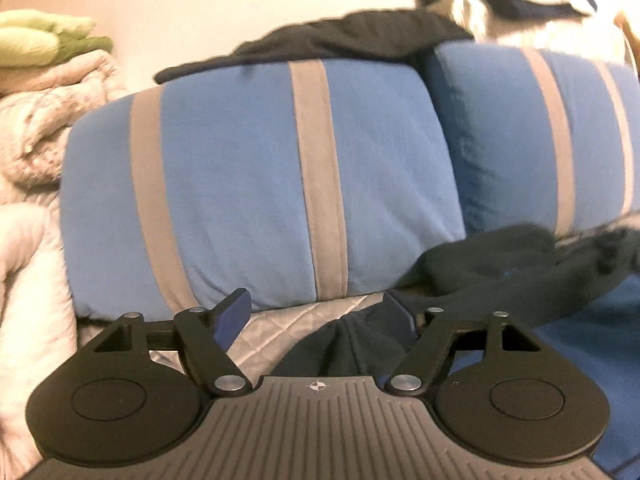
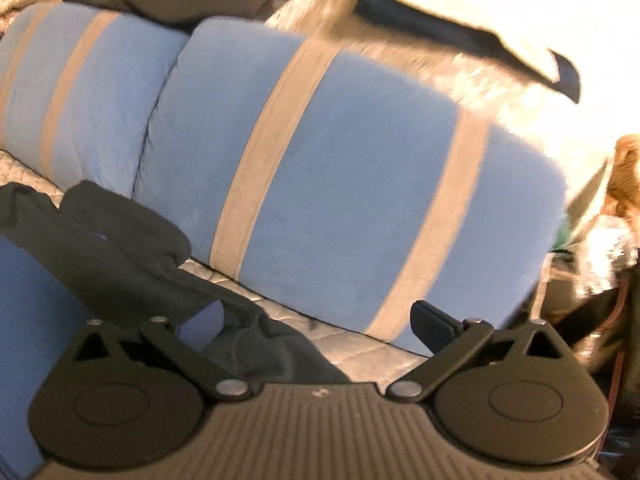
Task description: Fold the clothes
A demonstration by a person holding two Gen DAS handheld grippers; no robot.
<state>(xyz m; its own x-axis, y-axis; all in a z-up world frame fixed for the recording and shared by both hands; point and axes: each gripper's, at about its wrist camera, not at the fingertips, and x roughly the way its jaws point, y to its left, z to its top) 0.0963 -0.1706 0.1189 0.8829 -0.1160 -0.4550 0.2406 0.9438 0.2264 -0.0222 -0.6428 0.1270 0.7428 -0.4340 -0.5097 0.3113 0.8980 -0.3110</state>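
Folding barely starting: dark garment [image 1: 480,264] lying bunched below the striped pillows [image 1: 256,184], left tool [image 1: 320,312] and right tool [image 2: 320,320] both hovering wide open, gripping nothing.

I see warm, yellowish indoor light in both views. Motion blur smears the striped pillows [image 2: 352,184] and the glaring white fabric [image 2: 480,80]. Fisheye bending curves the edges, and the corners go dark.

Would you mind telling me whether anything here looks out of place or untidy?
Yes: a dark garment lies crumpled on the bed, unfolded, in front of the blue striped pillows. Another dark garment is draped untidily over the pillow tops. Both tools are open.
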